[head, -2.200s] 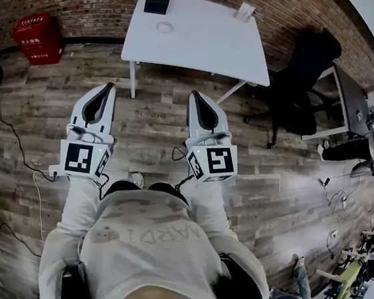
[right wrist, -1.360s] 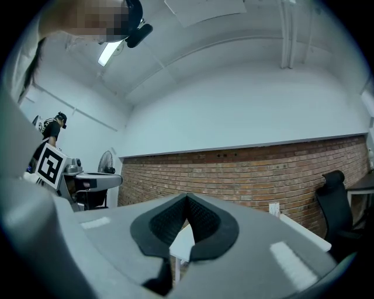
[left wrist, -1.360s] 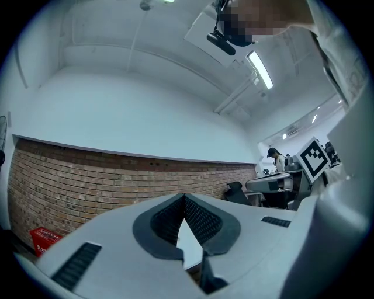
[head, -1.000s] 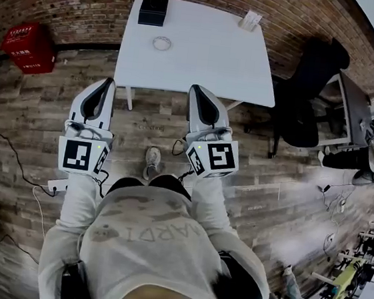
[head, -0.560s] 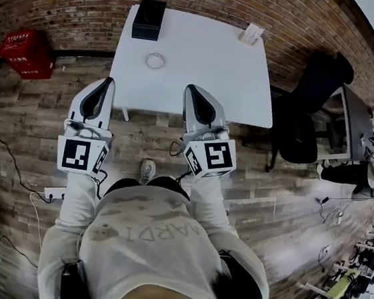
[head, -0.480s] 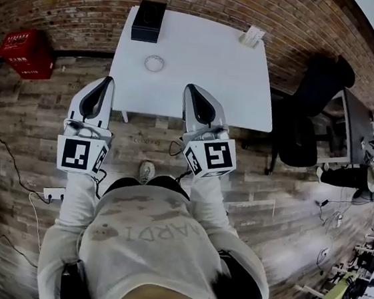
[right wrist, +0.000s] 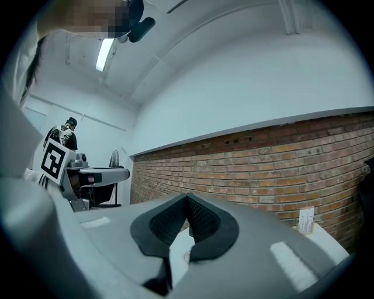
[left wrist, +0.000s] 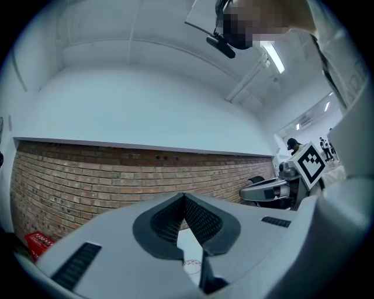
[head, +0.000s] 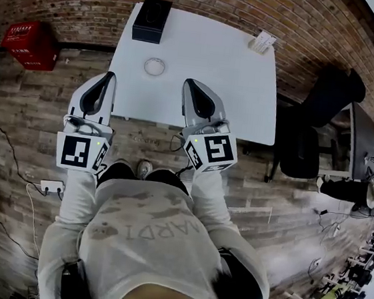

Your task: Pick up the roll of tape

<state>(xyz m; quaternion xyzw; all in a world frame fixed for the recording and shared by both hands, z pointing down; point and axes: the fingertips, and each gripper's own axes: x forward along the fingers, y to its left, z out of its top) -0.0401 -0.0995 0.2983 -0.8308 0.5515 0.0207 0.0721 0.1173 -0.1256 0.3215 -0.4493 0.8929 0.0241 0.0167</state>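
Note:
The roll of tape (head: 155,66) is a small pale ring lying flat on the white table (head: 216,68), left of its middle. My left gripper (head: 109,76) is shut and empty, with its tip just off the table's near left edge, short of the roll. My right gripper (head: 188,83) is also shut and empty, and its tip overlaps the table's near edge, to the right of the roll. In the left gripper view the roll (left wrist: 191,266) shows low through the slit under the closed jaws. The right gripper view shows the roll (right wrist: 188,256) only faintly.
A black box (head: 152,11) stands at the table's far left corner and a white card holder (head: 261,42) at its far right corner. A red crate (head: 30,44) sits on the floor to the left. A black chair (head: 327,101) and a desk stand to the right. Cables (head: 52,187) lie on the wooden floor.
The person has walked towards the table, which now lies nearer in the head view. Both grippers, still shut, have come up to its near edge.

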